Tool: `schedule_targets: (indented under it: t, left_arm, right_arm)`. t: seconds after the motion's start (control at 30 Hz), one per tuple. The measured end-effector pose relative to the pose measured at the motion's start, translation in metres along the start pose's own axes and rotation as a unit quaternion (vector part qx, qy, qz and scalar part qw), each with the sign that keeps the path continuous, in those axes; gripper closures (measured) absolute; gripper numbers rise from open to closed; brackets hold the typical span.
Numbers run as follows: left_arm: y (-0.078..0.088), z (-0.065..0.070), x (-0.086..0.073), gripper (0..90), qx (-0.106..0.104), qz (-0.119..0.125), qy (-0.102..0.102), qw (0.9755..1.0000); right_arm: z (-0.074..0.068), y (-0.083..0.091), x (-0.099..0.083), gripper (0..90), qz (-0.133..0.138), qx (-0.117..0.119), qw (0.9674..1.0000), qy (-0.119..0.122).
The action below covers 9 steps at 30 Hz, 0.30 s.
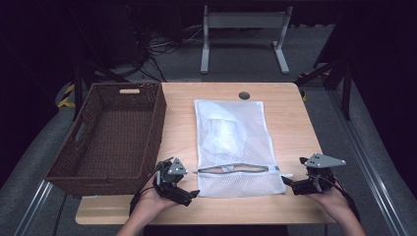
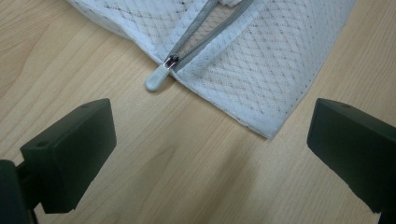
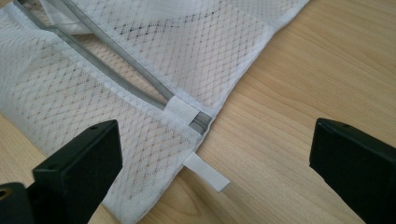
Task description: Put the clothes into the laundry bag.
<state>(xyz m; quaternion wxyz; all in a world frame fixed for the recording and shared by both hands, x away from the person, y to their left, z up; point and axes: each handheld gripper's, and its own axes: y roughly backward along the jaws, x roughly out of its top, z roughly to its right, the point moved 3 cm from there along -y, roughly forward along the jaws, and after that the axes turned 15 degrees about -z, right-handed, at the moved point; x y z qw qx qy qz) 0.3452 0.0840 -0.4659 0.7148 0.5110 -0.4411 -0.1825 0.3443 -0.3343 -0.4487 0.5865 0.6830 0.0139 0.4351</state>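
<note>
One white mesh bag (image 1: 235, 147) flat mid-tabletop (image 1: 290, 123), pale contents blurred through mesh, one grey zipper (image 2: 196, 42) part open, one wicker basket (image 1: 113, 137) beside, left gripper (image 1: 189, 194) and right gripper (image 1: 290, 185) at bag's near corners, jaws spread, pinching nothing

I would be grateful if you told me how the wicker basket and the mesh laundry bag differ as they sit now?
The wicker basket is dark brown, stiff and high-walled; the mesh laundry bag is white, soft and lies flat. The basket looks empty, while the bag holds something pale inside. The basket stands at the table's left edge, the bag in the middle. Both are open: the bag's grey zipper gapes.
</note>
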Motion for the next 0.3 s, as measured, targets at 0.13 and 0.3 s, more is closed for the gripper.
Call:
schedule_targets:
  t: [0.13, 0.3]
  left_arm:
    - [-0.0005, -0.0013, 0.0000, 2.5, 0.002, 0.001, 0.000, 1.0000]
    - [0.0000, -0.0016, 0.0004, 2.7, 0.004, 0.002, -0.001, 1.0000]
  right_arm:
    - [-0.0003, -0.0006, 0.0000, 3.2, -0.002, 0.002, 1.0000, 0.001]
    - [-0.0008, -0.0005, 0.0003, 3.1, 0.000, 0.004, 1.0000, 0.002]
